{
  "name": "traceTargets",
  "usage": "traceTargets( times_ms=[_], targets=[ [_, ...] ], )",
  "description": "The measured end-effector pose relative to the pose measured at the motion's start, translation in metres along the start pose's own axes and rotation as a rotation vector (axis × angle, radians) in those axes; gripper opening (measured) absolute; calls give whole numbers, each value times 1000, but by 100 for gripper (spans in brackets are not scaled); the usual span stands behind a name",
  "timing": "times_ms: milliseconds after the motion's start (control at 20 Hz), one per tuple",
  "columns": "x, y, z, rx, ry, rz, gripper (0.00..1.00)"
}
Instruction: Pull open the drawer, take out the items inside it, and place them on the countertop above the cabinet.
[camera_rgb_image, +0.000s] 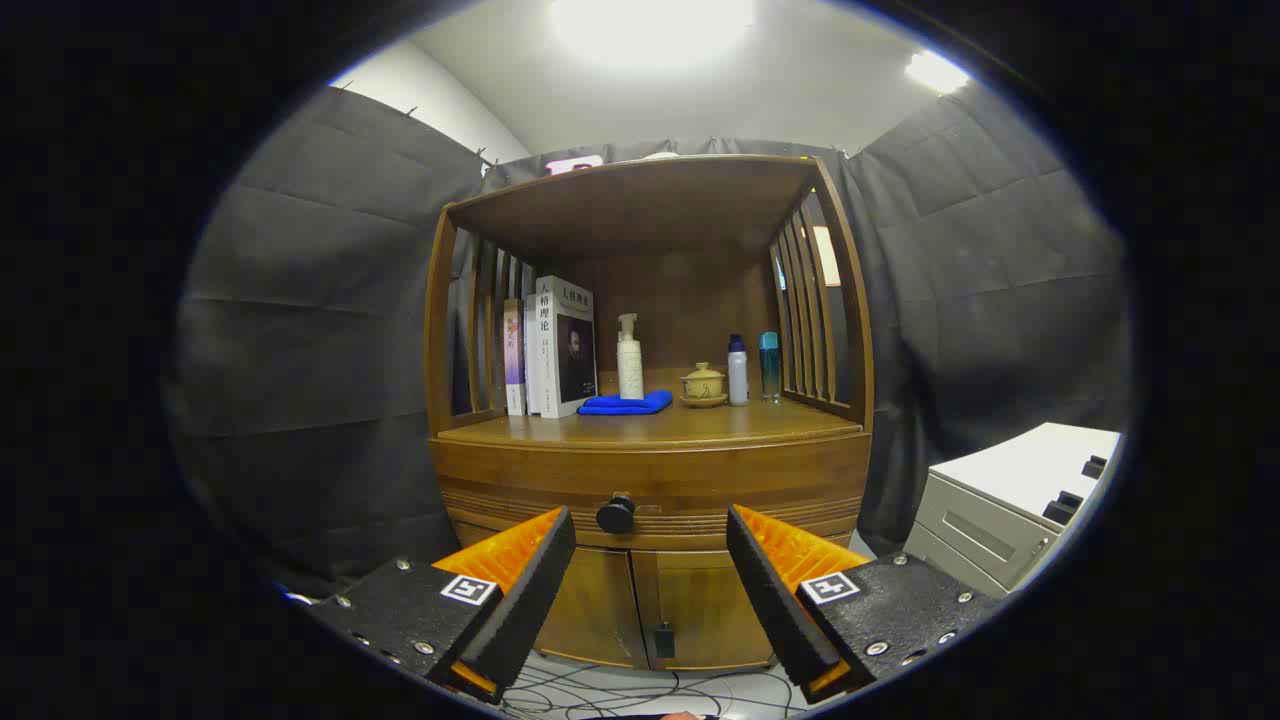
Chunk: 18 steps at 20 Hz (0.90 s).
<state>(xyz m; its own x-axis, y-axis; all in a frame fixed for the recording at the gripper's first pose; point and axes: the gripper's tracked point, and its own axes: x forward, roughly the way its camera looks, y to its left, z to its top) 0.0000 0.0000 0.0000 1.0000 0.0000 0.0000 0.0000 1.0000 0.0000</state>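
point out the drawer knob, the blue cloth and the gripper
drawer knob (616, 514), gripper view, round front face
blue cloth (625, 404), gripper view, middle of folded top
gripper (650, 535), gripper view, midway between open fingertips

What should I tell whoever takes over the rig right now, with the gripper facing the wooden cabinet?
Gripper: open, holding nothing, fingers spread short of the cabinet front.
Drawer: shut; its dark round knob sits just beyond the fingers, nearer the left one. Contents are hidden.
Countertop: free space along the front edge. Further back stand books, a blue cloth, a pump bottle, a lidded cup and two small bottles.
Done: nothing yet, judging by the shut drawer.
Left: close on the knob, pull the drawer open, lift out the items, set them on the countertop.
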Motion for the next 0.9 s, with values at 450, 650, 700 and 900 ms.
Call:
traceTargets(
  times_ms=[450,650,700,900],
  targets=[
    [0,3,-10,1,30,9,95],
    [-1,4,-10,4,29,8,95],
    [-1,4,-10,3,31,9,95],
    [-1,4,-13,12,37,15,95]
  ],
)
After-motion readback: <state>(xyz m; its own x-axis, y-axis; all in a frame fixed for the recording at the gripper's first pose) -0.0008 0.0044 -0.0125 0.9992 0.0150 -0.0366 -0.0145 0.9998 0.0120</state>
